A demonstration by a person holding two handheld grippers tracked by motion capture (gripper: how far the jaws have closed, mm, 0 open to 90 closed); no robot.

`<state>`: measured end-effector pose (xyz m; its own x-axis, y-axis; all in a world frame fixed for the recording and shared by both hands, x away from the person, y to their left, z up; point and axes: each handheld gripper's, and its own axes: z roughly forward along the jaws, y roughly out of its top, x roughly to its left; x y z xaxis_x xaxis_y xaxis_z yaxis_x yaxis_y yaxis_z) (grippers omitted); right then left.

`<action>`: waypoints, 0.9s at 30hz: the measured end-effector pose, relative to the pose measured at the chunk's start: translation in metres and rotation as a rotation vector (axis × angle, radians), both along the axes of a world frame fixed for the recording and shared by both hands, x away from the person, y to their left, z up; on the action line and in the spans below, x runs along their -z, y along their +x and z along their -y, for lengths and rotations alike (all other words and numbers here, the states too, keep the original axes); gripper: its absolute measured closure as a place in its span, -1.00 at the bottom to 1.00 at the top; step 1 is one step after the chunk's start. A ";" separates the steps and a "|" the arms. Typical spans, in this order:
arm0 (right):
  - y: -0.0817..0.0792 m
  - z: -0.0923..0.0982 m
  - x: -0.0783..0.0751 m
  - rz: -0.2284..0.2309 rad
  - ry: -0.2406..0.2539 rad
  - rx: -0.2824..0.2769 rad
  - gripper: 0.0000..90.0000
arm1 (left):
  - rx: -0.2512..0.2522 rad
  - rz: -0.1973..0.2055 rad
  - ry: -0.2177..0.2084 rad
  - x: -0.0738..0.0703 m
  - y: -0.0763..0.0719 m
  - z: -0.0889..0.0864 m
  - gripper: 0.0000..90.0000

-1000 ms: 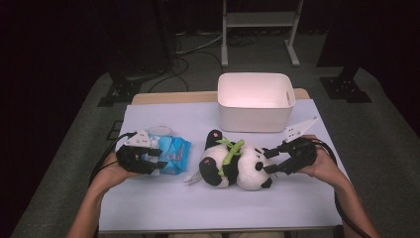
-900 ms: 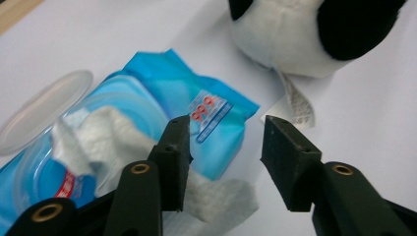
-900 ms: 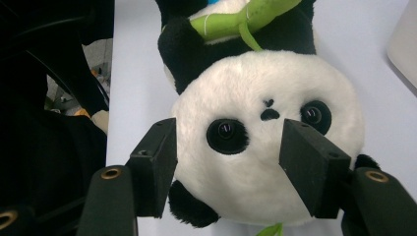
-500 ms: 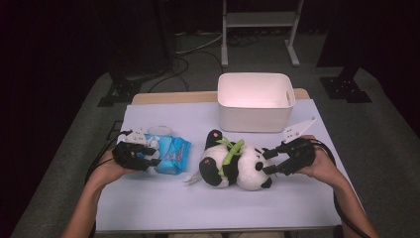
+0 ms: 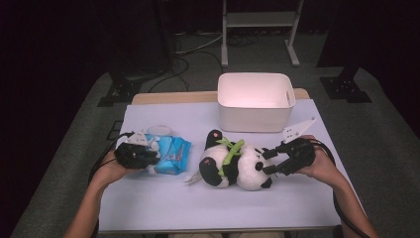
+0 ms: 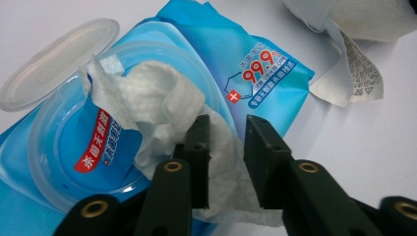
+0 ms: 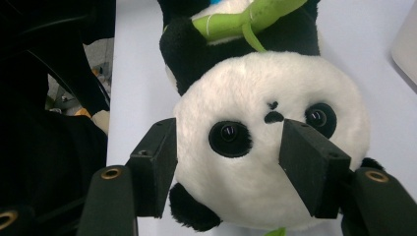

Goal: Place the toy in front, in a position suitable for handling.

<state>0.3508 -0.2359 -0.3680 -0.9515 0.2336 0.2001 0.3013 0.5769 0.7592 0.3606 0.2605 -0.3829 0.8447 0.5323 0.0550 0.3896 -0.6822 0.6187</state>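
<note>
Left gripper (image 6: pixel 223 147), jaws just closed narrow onto the white wipe (image 6: pixel 162 105) protruding from the blue wipe pack (image 6: pixel 255 73), which lies directly beneath it with the lid open. Right gripper (image 7: pixel 228 164) stands wide astride the panda's head (image 7: pixel 265 147), apparently not squeezing. Risk: the unrestrained pack may lift with the wipe, or the thin sheet tear

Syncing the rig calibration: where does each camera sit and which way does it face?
High view: above the person's side, looking forward and down at the table; forearms show.
Left gripper view: rides the left hand-held gripper, facing the wipes pack; jaws show.
Right gripper view: rides the right hand-held gripper, facing the panda; jaws show.
Shared: high and right views show the panda.
</note>
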 end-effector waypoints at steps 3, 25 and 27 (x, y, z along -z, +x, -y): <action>0.000 -0.001 0.000 0.002 0.000 0.000 -0.15 | -0.014 0.017 0.005 0.001 0.001 -0.001 0.80; 0.001 0.003 -0.001 0.000 0.018 0.004 -0.15 | 0.073 0.006 -0.064 -0.024 -0.005 0.016 0.95; 0.001 0.003 -0.001 0.000 0.017 0.004 -0.15 | 0.085 0.005 -0.070 -0.026 -0.005 0.019 0.95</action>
<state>0.3515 -0.2385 -0.3670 -0.9506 0.2336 0.2044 0.3036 0.5628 0.7688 0.3557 0.2417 -0.3566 0.8868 0.4614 0.0244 0.3289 -0.6674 0.6682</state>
